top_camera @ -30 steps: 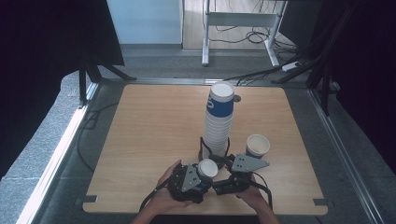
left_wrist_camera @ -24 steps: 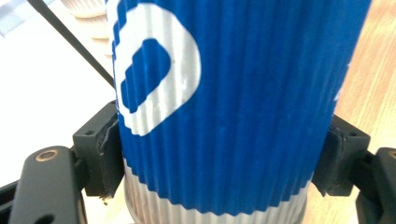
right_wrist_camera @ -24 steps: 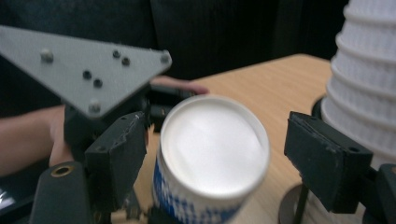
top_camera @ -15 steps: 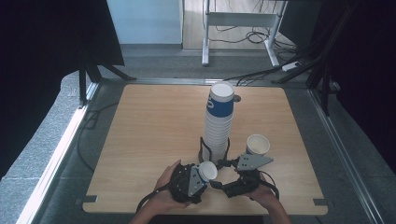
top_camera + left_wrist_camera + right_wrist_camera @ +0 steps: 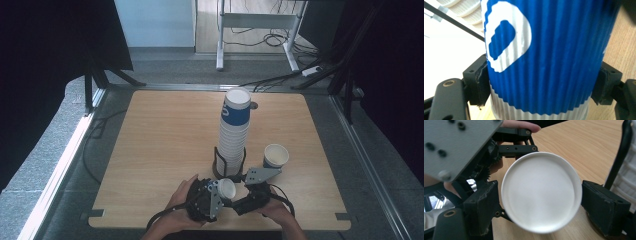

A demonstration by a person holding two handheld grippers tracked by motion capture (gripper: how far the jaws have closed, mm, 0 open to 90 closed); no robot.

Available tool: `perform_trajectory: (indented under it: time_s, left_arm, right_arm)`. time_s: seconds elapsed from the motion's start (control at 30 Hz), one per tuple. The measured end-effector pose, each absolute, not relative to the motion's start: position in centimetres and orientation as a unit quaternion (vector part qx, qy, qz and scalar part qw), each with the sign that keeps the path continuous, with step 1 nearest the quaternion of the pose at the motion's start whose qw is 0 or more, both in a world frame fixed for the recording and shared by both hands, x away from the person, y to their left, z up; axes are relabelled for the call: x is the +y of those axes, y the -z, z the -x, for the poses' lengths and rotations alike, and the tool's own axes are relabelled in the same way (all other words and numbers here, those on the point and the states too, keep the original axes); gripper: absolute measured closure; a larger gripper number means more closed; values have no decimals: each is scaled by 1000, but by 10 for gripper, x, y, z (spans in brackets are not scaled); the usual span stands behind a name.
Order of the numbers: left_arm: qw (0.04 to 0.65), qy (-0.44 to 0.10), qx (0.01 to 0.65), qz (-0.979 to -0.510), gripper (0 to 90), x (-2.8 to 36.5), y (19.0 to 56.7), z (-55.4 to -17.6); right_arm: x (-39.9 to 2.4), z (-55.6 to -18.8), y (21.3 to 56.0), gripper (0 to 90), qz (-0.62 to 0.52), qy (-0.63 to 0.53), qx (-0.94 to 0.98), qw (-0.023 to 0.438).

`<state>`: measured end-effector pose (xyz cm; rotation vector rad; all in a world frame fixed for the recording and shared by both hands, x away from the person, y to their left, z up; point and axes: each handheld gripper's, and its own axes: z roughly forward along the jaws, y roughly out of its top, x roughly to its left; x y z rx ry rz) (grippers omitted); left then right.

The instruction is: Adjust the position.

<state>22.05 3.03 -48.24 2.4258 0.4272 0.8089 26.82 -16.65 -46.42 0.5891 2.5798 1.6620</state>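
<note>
**Two tongs, one cup, near front edge**

Left tongs clamp the blue cup sideways, low over the tabletop. Right tongs have just been opening; cup base sits between them, pads clear. Cup stack just behind; far tabletop free.

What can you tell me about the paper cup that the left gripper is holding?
The cup is ribbed paper, blue with a white mark and a white band at one end. The left gripper is shut on its wall, a black pad pressing each side. In the high view it lies tipped on its side near the table's near edge, in front of the tall cup stack. Its round white end faces the right gripper, whose jaws have just been opening and flank the rim.
</note>
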Motion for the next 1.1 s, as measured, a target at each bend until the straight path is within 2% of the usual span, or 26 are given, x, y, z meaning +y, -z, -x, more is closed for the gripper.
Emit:
perform_trajectory:
  time_s: [0.23,0.37,0.5,0.63,0.87,1.1]
  left_arm:
    - [259,-314,147,-902,191,27,480,-216]
    - [263,-317,150,-899,178,27,481,-216]
    - [286,-309,160,-893,112,29,478,-218]
    - [330,-276,166,-887,53,36,473,-220]
    - [374,-254,151,-879,70,41,470,-218]
    - [379,-251,151,-878,150,42,471,-220]
  right_arm:
    - [-162,-270,470,246,-188,-527,829,-12]
    - [-162,-270,471,256,-185,-529,828,-11]
    - [-166,-272,471,263,-187,-541,820,-18]
    - [-172,-274,471,264,-190,-565,802,-43]
    - [-176,-275,474,264,-178,-582,790,-72]
    - [-176,-276,476,263,-179,-579,792,-72]
